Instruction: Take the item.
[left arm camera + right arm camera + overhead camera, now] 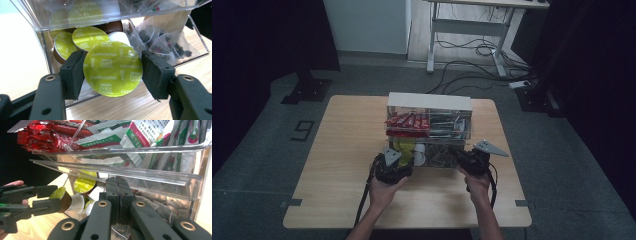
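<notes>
The left gripper (112,68) is clamped on a green-lidded cappuccino capsule (113,68), one pad on each side of its rim; the capsule sits just in front of the open lower drawer (197,37) of the clear organiser box (429,107), at the drawer's left part, where other capsules (88,38) lie in a heap; in the right gripper view the same capsule (61,196) shows from the side, brown body and green lid, held between the two black pads and free of the table (347,150); the right gripper (117,192) has its jaws together with nothing between them, and it stands close to the drawer's right part, where the tea bags (160,41) lie; I cannot tell whether it touches the drawer front; above, the upper shelf holds red sachets (40,136) and green-and-white packets (150,137)

What could go wrong from here, as I judge it: the grip is only on the thin round rim, so the capsule may turn or slip out if the hand tilts quickly; the foil lid may dent if the pads press harder; the capsule is near the clear edge of the shelf above, so a lift straight up could knock it on that edge and push it loose; the neighbouring capsules are touching or almost touching it, so a sideways pull may drag one out over the drawer's low front; the box itself is light-looking, and it may slide on the table if the right gripper does not steady it
</notes>
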`<state>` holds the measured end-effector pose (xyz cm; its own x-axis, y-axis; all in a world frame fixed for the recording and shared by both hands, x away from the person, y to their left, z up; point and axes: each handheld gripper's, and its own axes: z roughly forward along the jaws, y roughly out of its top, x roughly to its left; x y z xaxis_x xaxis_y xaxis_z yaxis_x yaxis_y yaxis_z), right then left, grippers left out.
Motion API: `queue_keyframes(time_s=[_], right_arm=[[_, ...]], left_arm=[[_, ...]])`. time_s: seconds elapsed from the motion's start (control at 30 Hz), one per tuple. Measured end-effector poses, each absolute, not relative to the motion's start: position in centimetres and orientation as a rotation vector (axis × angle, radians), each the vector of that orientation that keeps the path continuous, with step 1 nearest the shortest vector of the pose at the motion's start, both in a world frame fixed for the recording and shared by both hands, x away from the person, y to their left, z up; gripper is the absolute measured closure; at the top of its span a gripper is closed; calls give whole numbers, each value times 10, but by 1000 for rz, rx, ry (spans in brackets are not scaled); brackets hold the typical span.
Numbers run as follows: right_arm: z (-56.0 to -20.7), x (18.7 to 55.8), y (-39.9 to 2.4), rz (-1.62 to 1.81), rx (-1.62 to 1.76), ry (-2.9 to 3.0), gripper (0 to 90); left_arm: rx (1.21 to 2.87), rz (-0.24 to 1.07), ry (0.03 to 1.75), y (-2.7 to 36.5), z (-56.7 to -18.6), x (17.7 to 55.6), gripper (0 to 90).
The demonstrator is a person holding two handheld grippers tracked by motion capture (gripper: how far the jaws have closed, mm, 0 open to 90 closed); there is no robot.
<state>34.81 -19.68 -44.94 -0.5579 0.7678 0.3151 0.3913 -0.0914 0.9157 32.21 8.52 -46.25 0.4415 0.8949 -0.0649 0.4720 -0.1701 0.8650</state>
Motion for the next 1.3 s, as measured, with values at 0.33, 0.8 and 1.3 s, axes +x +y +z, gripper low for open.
queue_keyframes(time_s=[0.33, 0.8, 1.3], right_arm=[[-450, 348, -200, 1701, 1275, 1868, 882], [-451, 349, -200, 1693, 1280, 1871, 883], [-452, 351, -199, 1680, 1282, 1873, 883]], left_arm=[[1776, 597, 1168, 96, -455, 311, 382], [1751, 598, 1196, 116, -454, 303, 382], [1733, 612, 1229, 137, -455, 297, 382]])
